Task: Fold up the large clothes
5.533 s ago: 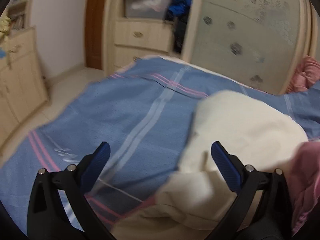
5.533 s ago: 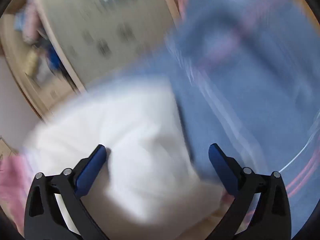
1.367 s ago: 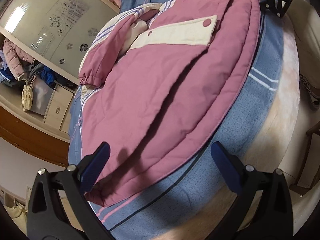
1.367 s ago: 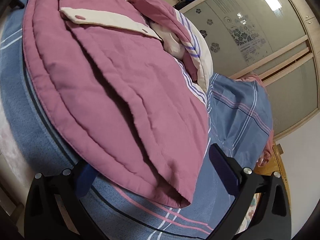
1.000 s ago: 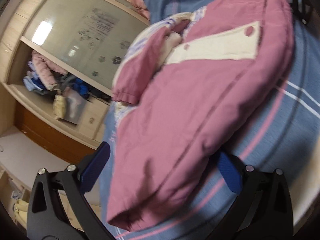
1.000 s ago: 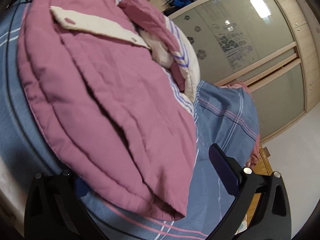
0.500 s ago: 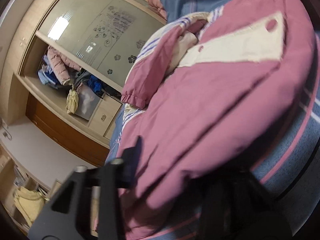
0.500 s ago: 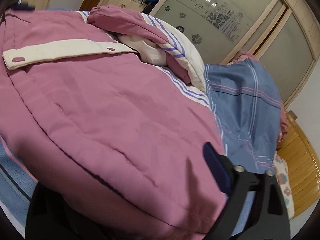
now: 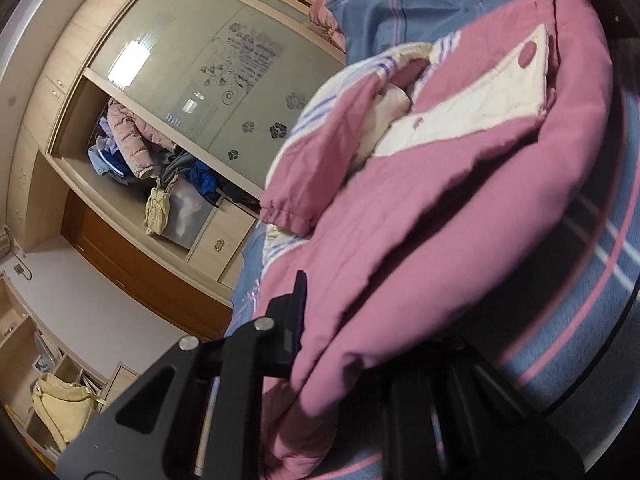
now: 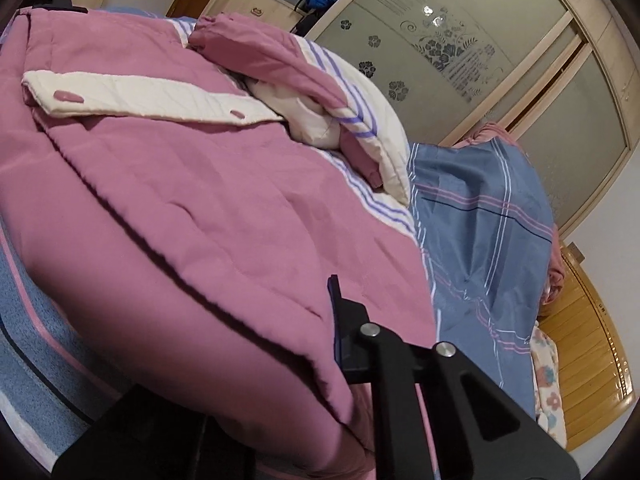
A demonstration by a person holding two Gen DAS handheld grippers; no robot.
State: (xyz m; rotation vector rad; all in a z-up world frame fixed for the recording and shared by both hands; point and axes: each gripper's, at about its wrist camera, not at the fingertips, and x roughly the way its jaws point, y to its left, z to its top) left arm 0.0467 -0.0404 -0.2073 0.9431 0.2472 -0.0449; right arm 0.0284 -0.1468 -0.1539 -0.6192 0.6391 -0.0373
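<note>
1. The pink padded jacket [image 9: 420, 216] lies on the blue striped bedsheet [image 10: 480, 216].
2. Left gripper [image 9: 340, 368] is clamped on its hem; one finger is buried under fabric.
3. Right gripper [image 10: 280, 380] pinches the other hem corner, its left finger hidden and dark.

A bed covered by a blue striped sheet [image 10: 480, 240] fills the near ground, with a wooden headboard [image 10: 588, 320] at its far end. Behind it stands a pale wood wardrobe with frosted sliding doors [image 9: 224, 68] printed with flowers, a ceiling light reflected in the glass. An open wardrobe shelf [image 9: 132, 148] holds heaped clothes above small drawers [image 9: 218, 242]. A dark brown door [image 9: 132, 264] adjoins a white wall [image 9: 100, 332], beside open shelving holding a yellow bag [image 9: 64, 404].
</note>
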